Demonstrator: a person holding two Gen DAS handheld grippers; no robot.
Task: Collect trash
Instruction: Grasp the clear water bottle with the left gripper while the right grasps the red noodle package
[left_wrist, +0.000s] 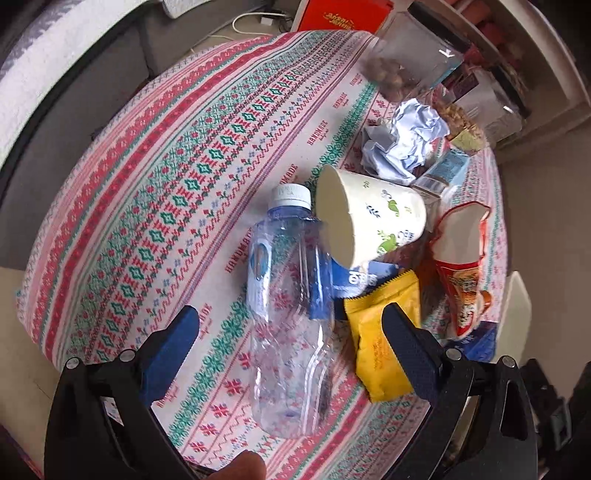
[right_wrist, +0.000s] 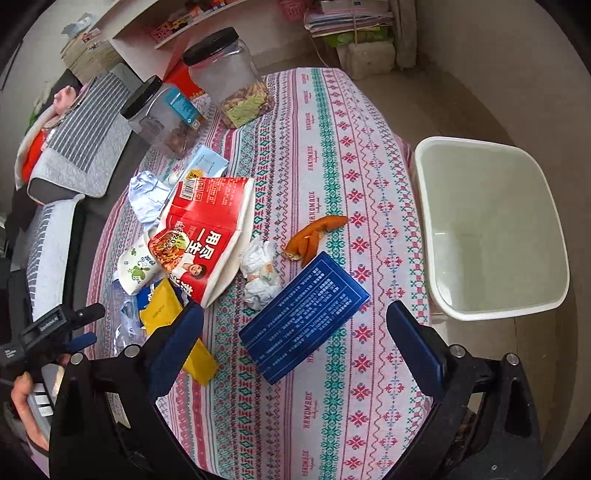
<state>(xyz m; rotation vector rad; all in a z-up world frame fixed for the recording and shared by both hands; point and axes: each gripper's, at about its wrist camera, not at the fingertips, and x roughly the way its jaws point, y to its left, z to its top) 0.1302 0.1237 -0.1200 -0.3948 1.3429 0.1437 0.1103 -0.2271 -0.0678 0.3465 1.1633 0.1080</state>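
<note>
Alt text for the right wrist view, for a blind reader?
The open right gripper hovers over a blue box on a patterned tablecloth. Behind it lie a crumpled paper, orange peel and red bag; a white bin stands right.

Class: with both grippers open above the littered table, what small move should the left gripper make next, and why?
Probably lower the left gripper and close on the bottle: it lies between the open jaws, nearest of the trash.

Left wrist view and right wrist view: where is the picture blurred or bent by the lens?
Left wrist view: the jar at the far table edge looks smeared, the plastic bottle sharp. Right wrist view: sharp overall, but the fisheye curves the white bin and the table edge.
</note>
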